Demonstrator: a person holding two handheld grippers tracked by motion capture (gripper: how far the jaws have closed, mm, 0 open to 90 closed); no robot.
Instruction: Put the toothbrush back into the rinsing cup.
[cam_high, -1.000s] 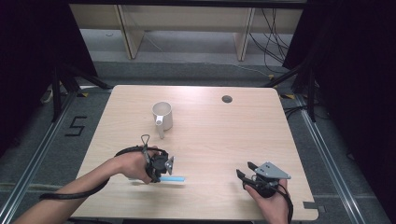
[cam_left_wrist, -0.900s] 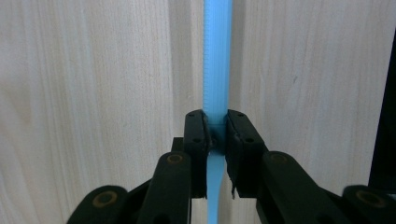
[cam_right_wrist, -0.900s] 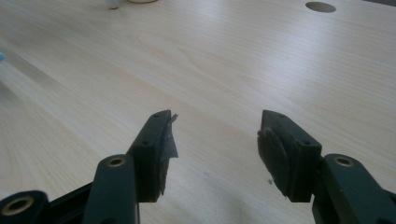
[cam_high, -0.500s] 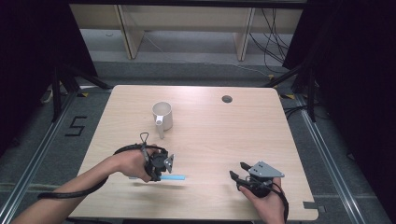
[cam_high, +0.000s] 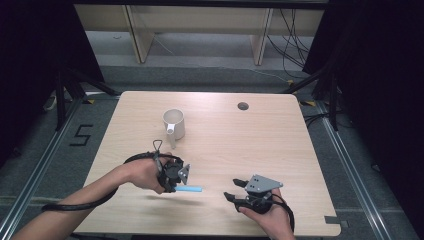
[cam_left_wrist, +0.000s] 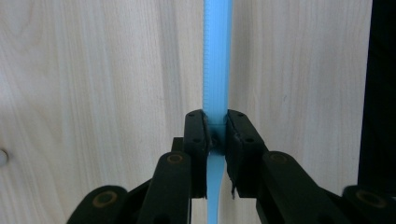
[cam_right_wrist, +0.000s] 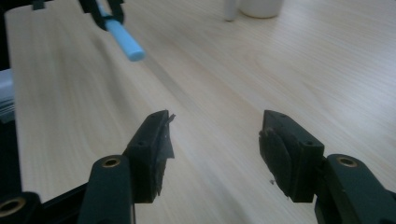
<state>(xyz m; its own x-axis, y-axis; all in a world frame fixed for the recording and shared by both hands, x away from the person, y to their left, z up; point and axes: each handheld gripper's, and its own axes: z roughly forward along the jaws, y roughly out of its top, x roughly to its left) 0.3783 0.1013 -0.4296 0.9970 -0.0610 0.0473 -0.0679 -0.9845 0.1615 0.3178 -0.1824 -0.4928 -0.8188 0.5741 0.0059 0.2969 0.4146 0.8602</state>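
Both hands differ little: left gripper (cam_high: 176, 176) still clamps blue stick (cam_high: 190, 189); right gripper (cam_high: 237, 190), fingers wide, edged leftward.

Pale wooden table (cam_high: 280, 150), white mug (cam_high: 174, 123)

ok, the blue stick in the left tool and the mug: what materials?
Blue stick: likely plastic, a matte, even light blue with a fine ribbed edge, slightly translucent near the pads. Mug: probably glazed ceramic, smooth off-white with thick walls; it could be plastic.
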